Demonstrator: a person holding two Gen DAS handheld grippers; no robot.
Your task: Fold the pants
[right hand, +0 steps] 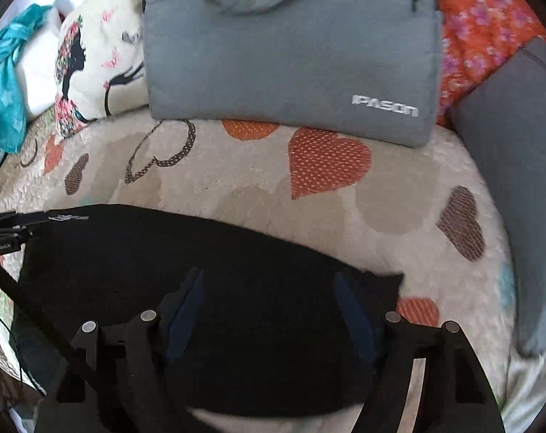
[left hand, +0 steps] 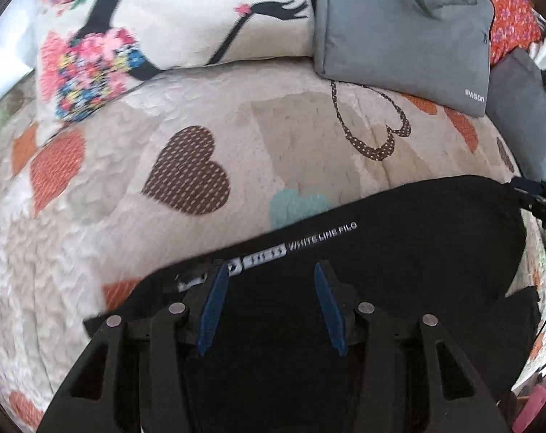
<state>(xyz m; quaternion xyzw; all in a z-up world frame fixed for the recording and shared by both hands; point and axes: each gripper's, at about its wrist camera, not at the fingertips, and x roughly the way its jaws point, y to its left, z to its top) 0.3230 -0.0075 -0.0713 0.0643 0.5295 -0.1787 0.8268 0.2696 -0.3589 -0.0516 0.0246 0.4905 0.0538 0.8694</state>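
the black pants [left hand: 381, 252] lay flat on the heart-print quilt [left hand: 200, 108], long axis crosswise to both grippers. left gripper [left hand: 269, 306] (jaws half apart, empty) and right gripper [right hand: 269, 321] (wider, empty) hovered above opposite ends.

Both wrist cams look steeply down, close over the bed. Left cam sits left, right cam right. Both see black pants [left hand: 399, 238] & grey bag [right hand: 291, 54].

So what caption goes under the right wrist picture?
Right gripper open above black pants on a heart quilt, grey bag behind.
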